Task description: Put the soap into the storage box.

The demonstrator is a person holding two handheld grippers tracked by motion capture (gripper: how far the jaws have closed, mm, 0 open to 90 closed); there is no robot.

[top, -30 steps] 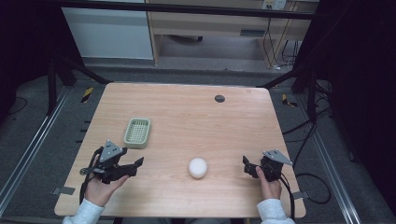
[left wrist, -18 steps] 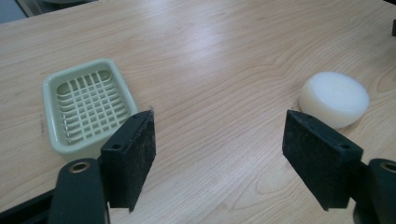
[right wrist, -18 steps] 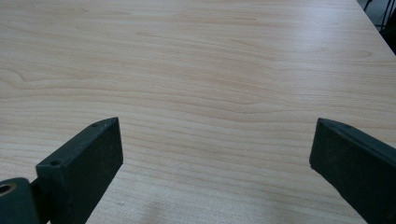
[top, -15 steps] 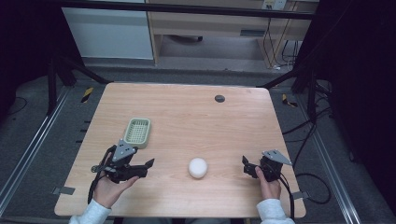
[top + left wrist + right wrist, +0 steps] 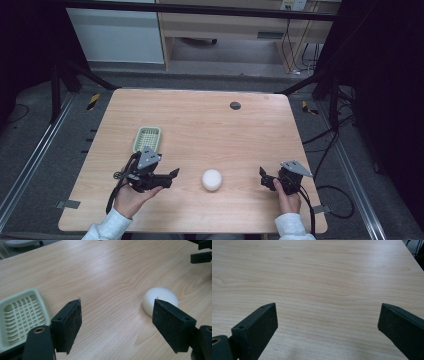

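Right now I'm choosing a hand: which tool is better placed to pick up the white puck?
Left. The left tool is open, pointing at the white puck; the right tool faces bare table.

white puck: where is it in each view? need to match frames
High view: the white puck lies on the table near its front edge, between the left gripper and the right gripper, nearer the left one.
Left gripper view: right of centre, partly behind the right-hand jaw.
Right gripper view: bare wood lies between the jaws.
Shared landmark: the green basket, at the left edge of the left gripper view.
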